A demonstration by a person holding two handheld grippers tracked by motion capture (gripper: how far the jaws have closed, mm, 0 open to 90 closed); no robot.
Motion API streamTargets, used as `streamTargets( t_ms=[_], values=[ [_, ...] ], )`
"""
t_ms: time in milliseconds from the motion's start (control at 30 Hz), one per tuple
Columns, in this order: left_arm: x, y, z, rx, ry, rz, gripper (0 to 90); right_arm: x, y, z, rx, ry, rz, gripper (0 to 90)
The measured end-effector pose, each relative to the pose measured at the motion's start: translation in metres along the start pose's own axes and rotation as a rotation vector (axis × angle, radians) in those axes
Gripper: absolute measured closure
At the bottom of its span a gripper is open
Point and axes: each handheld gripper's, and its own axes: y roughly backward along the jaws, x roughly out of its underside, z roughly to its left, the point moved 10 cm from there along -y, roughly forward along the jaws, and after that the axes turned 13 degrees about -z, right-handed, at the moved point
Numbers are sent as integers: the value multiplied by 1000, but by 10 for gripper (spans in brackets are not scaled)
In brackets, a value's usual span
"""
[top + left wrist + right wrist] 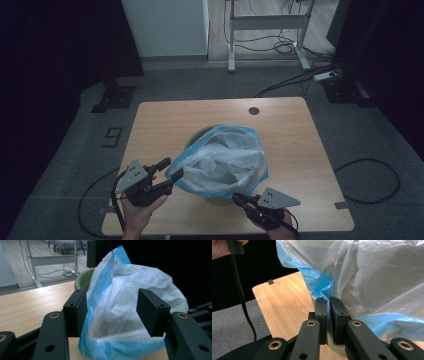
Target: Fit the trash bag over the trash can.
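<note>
Your right gripper [328, 305] is clenched on a fold of the blue rim of the plastic bag [225, 160], near the front edge of the table [160, 120]. Your left gripper [112, 312] stands released: its pads sit apart with the bag's edge loose between them, pressing on nothing. The bag lines a green bin [83, 281] that stands at the middle of the table, toward its front edge.

Risk: with one side free, a pull from your right gripper may drag the liner askew or off the bin rim, or tip the light bin toward the front edge. The thin film may also stretch or tear at the pinch point.

Count: one bag, one bin, two grippers, one table.
</note>
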Motion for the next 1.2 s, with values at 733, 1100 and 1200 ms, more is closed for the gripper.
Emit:
streamTargets(
  t_ms=[733, 1100, 1200],
  values=[
    [9, -39, 23, 3, 16, 14, 878, -22, 24, 19, -74, -7, -109, 565],
    [6, -39, 29, -26, 61, -25, 897, -81, 41, -15, 29, 78, -166, 448],
    [6, -39, 28, -22, 60, -29, 899, -92, 35, -38, 73, 81, -162, 438]
  ],
)
